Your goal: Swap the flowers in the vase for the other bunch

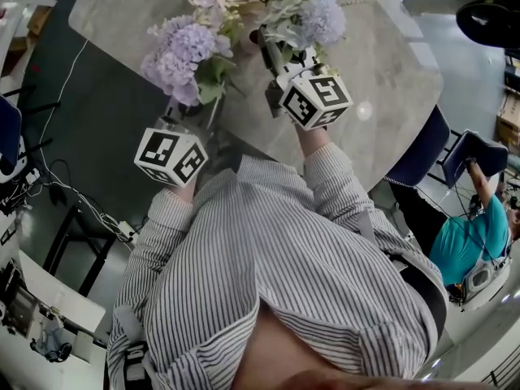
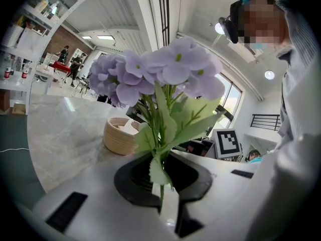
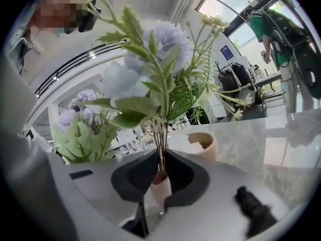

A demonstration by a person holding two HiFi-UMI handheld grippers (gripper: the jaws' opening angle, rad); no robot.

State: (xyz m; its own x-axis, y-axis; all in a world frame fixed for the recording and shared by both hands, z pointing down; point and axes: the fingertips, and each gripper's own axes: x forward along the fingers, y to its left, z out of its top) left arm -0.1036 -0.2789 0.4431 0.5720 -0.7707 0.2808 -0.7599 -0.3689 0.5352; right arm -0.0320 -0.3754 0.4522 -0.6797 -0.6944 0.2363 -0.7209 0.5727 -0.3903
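The vase [image 2: 120,134] holds no flowers. The left gripper [image 2: 162,187] is clamped on the purple bunch [image 2: 160,74] and the right gripper [image 3: 160,178] on the pale bunch [image 3: 150,49]. Both are near the vase, so I judge the new bunch is yet to go in.

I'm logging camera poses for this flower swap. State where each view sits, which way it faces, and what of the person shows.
Left gripper view: on the left gripper, looking along its jaws at the lilac bunch; striped shirt at right.
Right gripper view: on the right gripper, facing its pale blue bunch; shirt at left.
Head view: on the head, steeply down at shirt, both grippers, marble table.
Shared: both gripper views show the woven vase.
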